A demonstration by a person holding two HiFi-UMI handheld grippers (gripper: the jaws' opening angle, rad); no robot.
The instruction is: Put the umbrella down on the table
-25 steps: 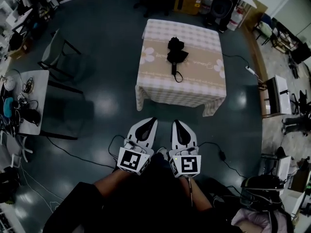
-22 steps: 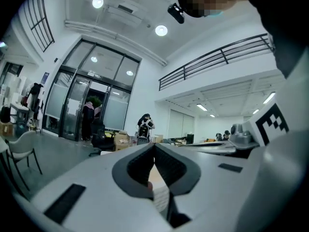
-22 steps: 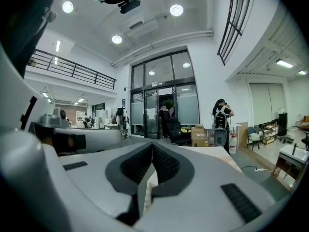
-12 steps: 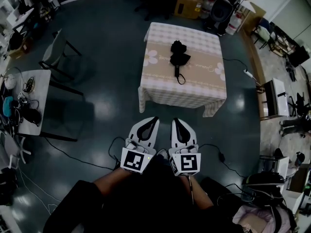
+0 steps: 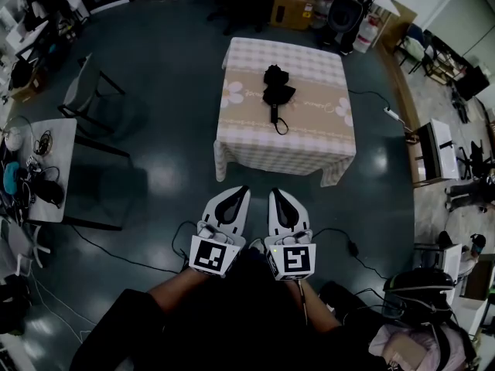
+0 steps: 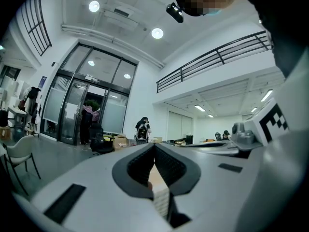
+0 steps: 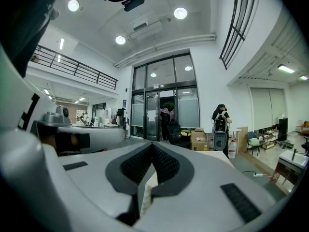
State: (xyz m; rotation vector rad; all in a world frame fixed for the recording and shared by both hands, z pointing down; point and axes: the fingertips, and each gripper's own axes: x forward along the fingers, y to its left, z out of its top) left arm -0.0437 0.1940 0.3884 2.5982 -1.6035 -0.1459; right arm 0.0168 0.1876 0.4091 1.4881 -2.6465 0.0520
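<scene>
A folded black umbrella (image 5: pixel 275 93) lies on the table (image 5: pixel 309 134), which wears a beige checked cloth; its handle and strap point toward me. Both grippers hang side by side well short of the table, over the dark floor. My left gripper (image 5: pixel 240 192) is shut with nothing between its tips. My right gripper (image 5: pixel 276 194) is shut and empty too. In the left gripper view the jaws (image 6: pixel 154 146) meet at the tip, and a sliver of the table shows through the gap behind them. The right gripper view shows its jaws (image 7: pixel 152 146) meeting the same way.
A grey chair (image 5: pixel 91 91) stands left of the table. At the far left a white side table (image 5: pixel 54 168) holds cables and gear. Cardboard boxes (image 5: pixel 291 2) and equipment sit behind the table. Cables (image 5: pixel 116 250) trail over the floor near my feet.
The head view has shifted a little, so the table and umbrella sit slightly higher and further left in frame. Both grippers stay shut and in place.
</scene>
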